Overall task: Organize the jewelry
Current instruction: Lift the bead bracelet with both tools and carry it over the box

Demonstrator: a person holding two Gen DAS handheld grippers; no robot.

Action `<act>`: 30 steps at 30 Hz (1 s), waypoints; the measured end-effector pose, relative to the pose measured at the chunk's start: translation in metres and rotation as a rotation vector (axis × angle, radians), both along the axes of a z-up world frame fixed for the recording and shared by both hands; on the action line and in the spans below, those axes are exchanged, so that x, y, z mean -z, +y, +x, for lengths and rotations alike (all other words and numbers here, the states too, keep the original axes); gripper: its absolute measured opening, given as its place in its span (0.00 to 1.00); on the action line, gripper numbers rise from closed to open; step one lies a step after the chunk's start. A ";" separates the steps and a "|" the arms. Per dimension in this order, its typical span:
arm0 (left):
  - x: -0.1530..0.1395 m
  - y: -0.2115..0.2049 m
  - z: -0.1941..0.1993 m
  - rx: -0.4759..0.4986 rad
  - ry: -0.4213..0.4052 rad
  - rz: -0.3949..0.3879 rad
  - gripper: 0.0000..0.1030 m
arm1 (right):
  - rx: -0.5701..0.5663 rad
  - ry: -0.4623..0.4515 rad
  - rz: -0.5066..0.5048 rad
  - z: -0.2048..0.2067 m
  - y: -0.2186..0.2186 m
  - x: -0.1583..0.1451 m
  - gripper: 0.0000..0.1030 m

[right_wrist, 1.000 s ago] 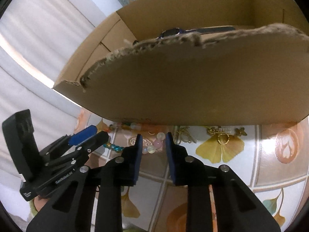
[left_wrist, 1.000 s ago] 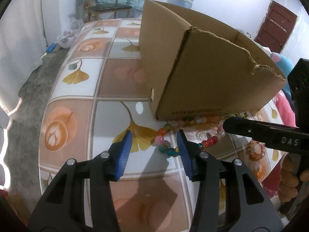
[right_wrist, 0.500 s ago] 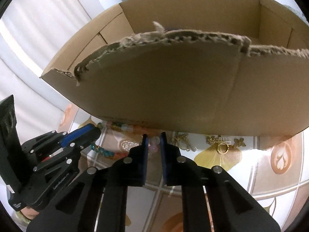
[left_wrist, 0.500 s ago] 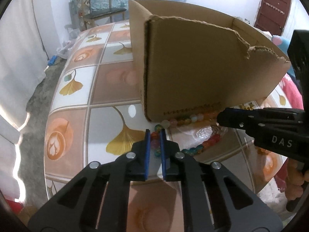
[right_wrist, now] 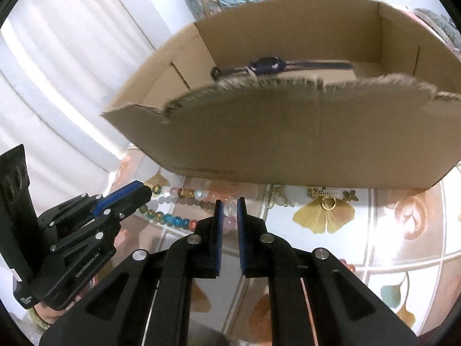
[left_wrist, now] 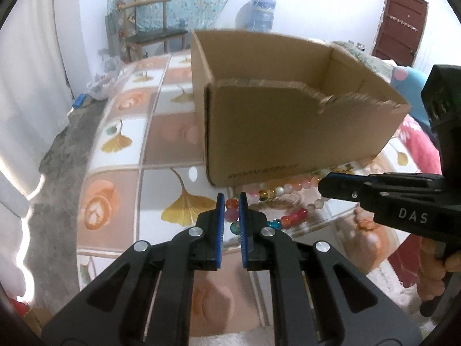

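on right claw (left_wrist: 322, 185) body: "das"; left claw (left_wrist: 232, 201) body: "genrobot.ai"; both clamped on bead necklace (left_wrist: 276, 191).

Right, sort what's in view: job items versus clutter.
Job:
- bead necklace, pinched by both tongs, left and right
- cardboard box
- watch inside it
- gold pieces

Clutter:
- chair
- water jug
- door

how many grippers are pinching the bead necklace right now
2. The left gripper grips the bead necklace at its left end; the right gripper grips it further right, just before the cardboard box. Both jaws are shut on beads.
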State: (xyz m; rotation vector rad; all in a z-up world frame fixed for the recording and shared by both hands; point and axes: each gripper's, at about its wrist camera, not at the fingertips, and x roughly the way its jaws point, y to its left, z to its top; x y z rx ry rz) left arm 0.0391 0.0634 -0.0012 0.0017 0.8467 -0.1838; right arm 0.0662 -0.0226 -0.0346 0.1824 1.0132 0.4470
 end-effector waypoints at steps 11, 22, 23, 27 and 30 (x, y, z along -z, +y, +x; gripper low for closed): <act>-0.112 -0.012 -0.025 0.090 -0.259 0.009 0.08 | -0.055 -0.226 0.049 -0.019 -0.027 -0.094 0.09; -0.112 -0.040 0.105 0.171 -0.134 0.119 0.09 | -0.139 -0.145 -0.032 0.107 -0.050 -0.121 0.09; -0.104 -0.040 0.119 0.175 -0.092 0.124 0.09 | -0.151 -0.076 -0.048 0.130 -0.047 -0.111 0.09; -0.075 -0.045 0.154 0.184 0.031 0.170 0.09 | -0.193 0.112 -0.089 0.177 -0.036 -0.072 0.09; -0.059 -0.048 0.171 0.189 0.089 0.205 0.09 | -0.211 0.200 -0.134 0.193 -0.027 -0.049 0.09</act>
